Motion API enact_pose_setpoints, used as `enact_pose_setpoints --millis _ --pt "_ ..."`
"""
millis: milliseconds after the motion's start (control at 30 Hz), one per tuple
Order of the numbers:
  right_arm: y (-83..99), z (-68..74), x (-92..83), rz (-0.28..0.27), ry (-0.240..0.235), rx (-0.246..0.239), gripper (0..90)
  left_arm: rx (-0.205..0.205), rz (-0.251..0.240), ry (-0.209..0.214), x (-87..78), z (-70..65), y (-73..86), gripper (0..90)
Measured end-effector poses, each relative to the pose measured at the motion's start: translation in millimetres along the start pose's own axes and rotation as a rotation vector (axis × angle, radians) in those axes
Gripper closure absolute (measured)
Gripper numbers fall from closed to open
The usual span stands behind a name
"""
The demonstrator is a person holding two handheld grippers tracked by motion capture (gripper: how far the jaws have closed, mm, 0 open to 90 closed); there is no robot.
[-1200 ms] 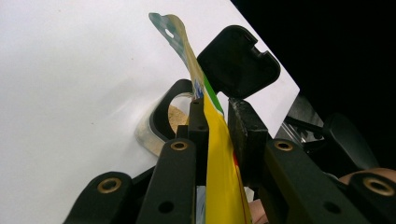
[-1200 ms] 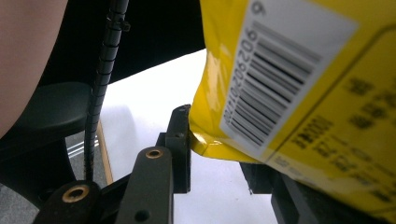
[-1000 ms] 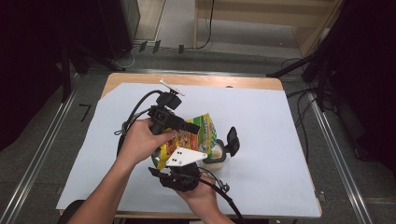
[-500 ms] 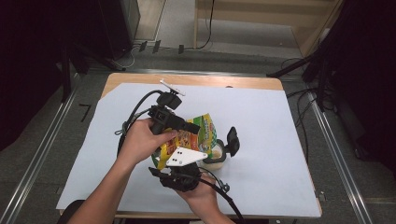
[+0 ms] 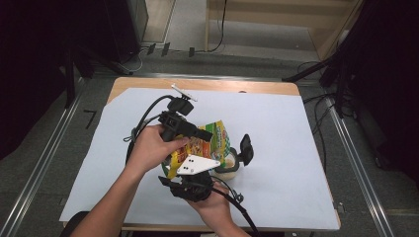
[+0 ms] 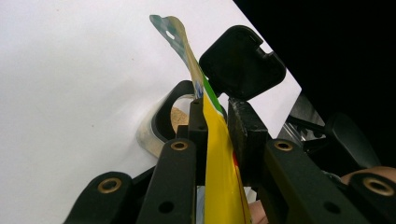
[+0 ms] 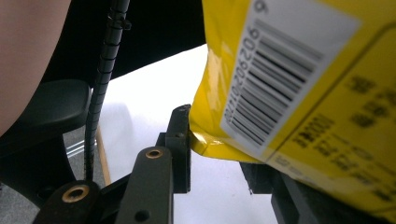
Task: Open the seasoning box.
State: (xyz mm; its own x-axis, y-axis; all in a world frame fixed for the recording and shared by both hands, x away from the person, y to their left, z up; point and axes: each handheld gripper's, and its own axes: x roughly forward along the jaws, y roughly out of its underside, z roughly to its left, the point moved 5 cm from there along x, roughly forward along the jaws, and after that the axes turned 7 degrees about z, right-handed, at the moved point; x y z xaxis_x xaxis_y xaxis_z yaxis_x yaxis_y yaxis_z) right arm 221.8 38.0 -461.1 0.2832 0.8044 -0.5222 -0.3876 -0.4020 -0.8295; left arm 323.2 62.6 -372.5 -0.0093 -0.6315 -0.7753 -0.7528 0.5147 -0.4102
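Observation:
A yellow snack bag (image 5: 217, 139) is held tilted over a clear jar (image 5: 230, 167) in the middle of the table. The jar's black flip lid (image 5: 246, 148) stands open, and tan granules lie inside the jar (image 6: 176, 122). My left gripper (image 5: 205, 134) comes in from the left and is shut on the bag's upper edge (image 6: 219, 177), with the lid (image 6: 243, 63) just beyond its jaws. My right gripper (image 5: 195, 172) reaches up from the near side under its grey plate. The bag's bottom corner (image 7: 299, 93) sits between the jaws of my right gripper (image 7: 217, 144), touching the left pad and hiding the right one.
A white sheet (image 5: 296, 148) covers the wooden table (image 5: 207, 85). Black cables trail from both grippers across its left and near parts. Metal rails run along both sides of the table, and dark equipment stands beyond them.

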Motion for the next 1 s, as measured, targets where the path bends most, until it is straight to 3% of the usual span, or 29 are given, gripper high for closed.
enact_pose_setpoints --millis 1000 --pt "0.2 -4.2 0.3 0.005 0.010 -0.004 69.4 0.008 -0.015 0.006 0.5 1.4 -2.3 80.4"
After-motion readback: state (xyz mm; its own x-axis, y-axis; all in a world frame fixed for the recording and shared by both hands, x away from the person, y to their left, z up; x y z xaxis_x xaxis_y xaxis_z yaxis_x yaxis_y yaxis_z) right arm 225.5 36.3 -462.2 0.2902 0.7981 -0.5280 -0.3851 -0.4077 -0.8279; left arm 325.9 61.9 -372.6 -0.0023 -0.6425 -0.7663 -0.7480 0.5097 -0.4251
